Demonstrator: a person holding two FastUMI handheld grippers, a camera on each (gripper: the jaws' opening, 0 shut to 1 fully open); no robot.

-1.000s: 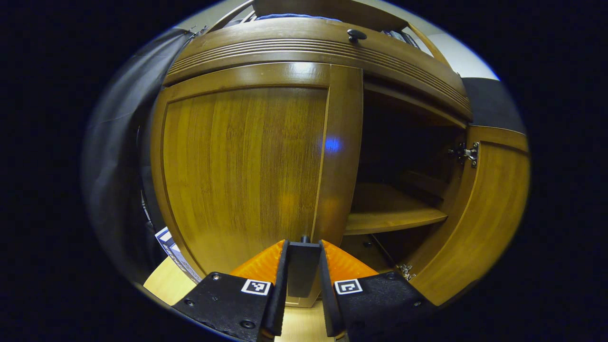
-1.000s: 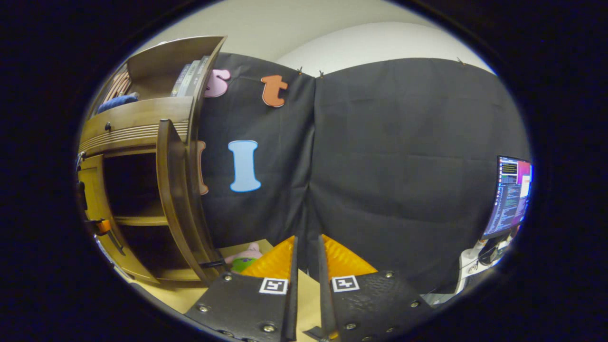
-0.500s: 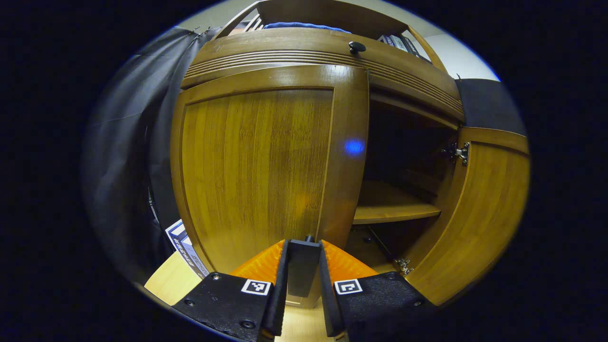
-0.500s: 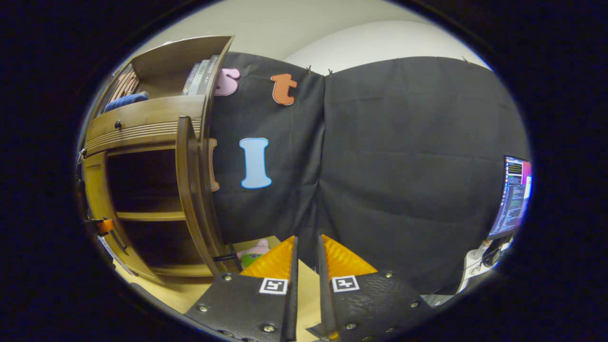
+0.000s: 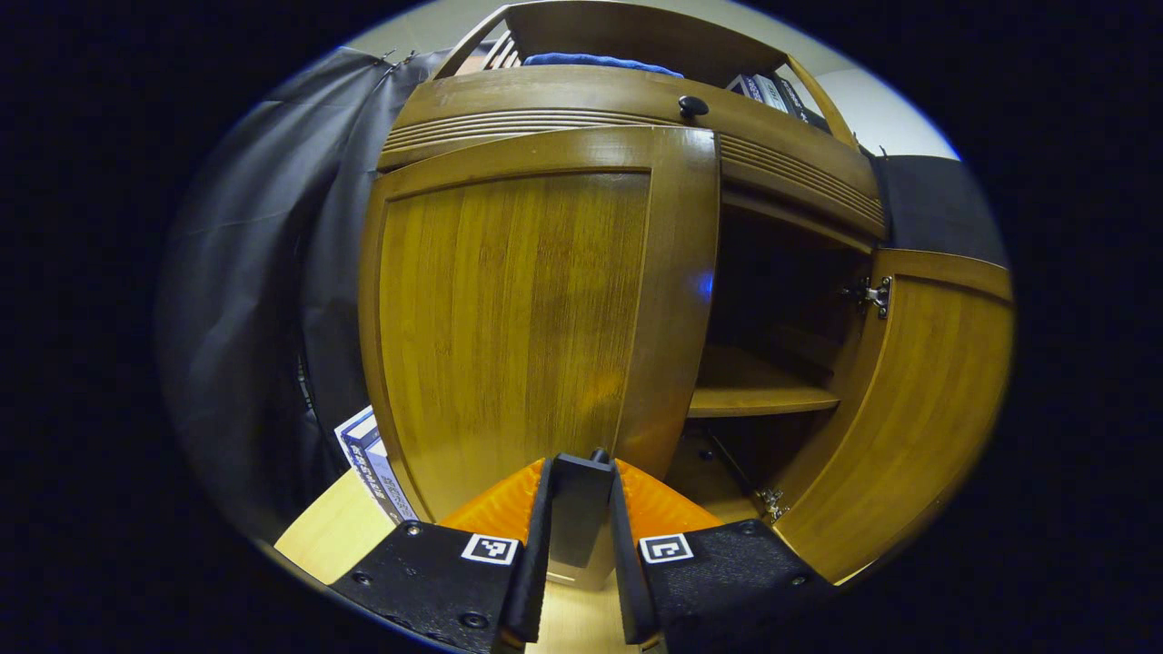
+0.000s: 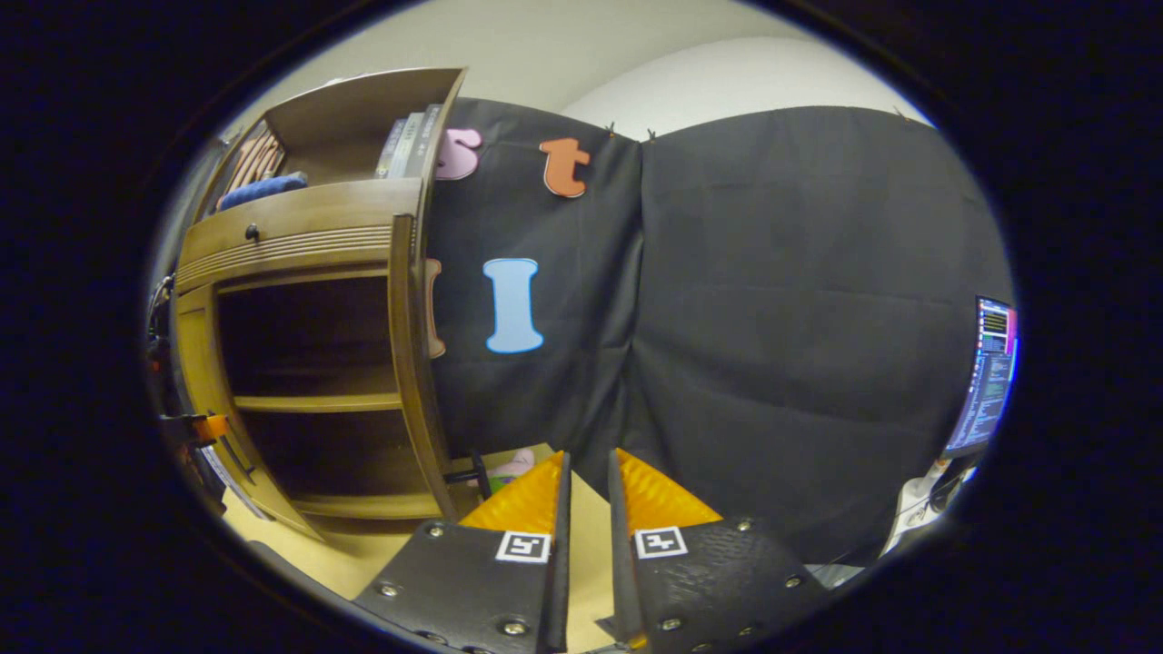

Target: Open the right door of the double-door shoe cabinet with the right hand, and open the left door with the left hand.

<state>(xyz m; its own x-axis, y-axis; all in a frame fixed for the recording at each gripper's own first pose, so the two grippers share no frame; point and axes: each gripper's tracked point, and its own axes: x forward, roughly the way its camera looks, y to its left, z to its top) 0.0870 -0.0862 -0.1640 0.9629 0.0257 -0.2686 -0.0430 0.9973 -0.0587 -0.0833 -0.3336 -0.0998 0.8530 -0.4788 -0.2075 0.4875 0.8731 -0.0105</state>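
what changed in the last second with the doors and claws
The left door swung further open, drawn by the left claw, which stayed shut on its handle. In the right gripper view the cabinet slid rightward as that hand turned. The right door stayed wide open, and the right claw stayed nearly closed, holding nothing.
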